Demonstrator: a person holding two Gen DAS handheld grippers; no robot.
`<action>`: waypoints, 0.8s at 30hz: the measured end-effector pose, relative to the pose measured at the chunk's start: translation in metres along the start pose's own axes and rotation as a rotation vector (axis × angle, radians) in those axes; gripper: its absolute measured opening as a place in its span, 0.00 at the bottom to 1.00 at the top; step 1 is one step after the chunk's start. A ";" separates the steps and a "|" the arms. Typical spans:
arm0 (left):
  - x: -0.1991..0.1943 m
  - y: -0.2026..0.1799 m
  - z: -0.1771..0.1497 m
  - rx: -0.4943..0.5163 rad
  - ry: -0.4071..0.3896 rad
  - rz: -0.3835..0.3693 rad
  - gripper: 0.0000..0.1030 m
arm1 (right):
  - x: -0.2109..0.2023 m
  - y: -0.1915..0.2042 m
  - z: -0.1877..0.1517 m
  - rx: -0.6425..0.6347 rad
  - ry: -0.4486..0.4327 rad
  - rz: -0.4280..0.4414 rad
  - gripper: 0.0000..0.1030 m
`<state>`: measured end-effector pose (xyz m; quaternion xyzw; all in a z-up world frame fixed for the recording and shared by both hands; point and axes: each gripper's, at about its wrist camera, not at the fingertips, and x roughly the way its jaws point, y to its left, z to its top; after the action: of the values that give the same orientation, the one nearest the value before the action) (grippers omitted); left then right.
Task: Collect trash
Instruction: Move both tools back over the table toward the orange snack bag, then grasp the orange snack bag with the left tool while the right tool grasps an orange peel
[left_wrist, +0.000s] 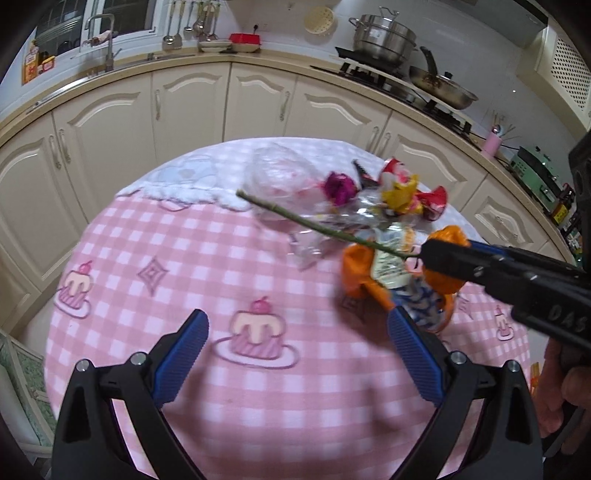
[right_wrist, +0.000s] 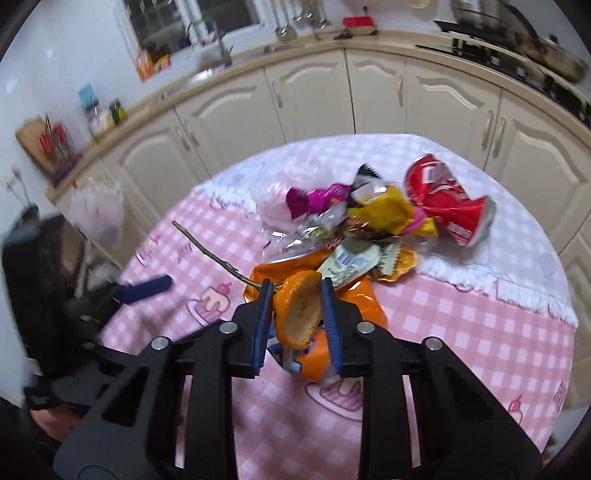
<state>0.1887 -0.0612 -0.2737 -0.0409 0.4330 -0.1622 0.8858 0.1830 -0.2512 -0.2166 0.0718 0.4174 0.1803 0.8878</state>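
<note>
A pile of trash lies on the pink checked tablecloth (left_wrist: 229, 266): a dried rose (left_wrist: 340, 186) with a long stem (left_wrist: 295, 218), a clear plastic bag (left_wrist: 277, 177), a red crushed packet (right_wrist: 447, 199), a yellow wrapper (right_wrist: 388, 214), a magenta wrapper (right_wrist: 314, 197) and an orange snack bag (right_wrist: 354, 295). My right gripper (right_wrist: 297, 291) is shut on an orange peel (right_wrist: 299, 314), with the stem's end at its left finger. It also shows in the left wrist view (left_wrist: 443, 254). My left gripper (left_wrist: 297, 336) is open and empty above the cloth, near the pile.
Cream kitchen cabinets (left_wrist: 192, 107) curve round behind the table. The counter holds a sink tap (left_wrist: 103, 40), a steel pot (left_wrist: 384, 37) and a frying pan (left_wrist: 443, 88) on the hob. A white plastic bag (right_wrist: 98, 210) hangs at the left.
</note>
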 end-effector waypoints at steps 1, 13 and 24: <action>0.001 -0.005 0.001 0.002 -0.001 -0.012 0.93 | -0.003 -0.004 0.000 0.015 -0.007 -0.004 0.20; 0.039 -0.035 0.012 -0.042 0.103 -0.132 0.48 | -0.030 -0.053 -0.021 0.139 -0.021 -0.050 0.16; 0.046 -0.033 0.008 -0.070 0.118 -0.160 0.42 | -0.001 -0.067 -0.021 0.157 0.006 -0.099 0.68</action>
<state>0.2134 -0.1078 -0.2964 -0.0968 0.4849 -0.2195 0.8410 0.1837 -0.3144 -0.2477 0.1197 0.4360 0.1030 0.8860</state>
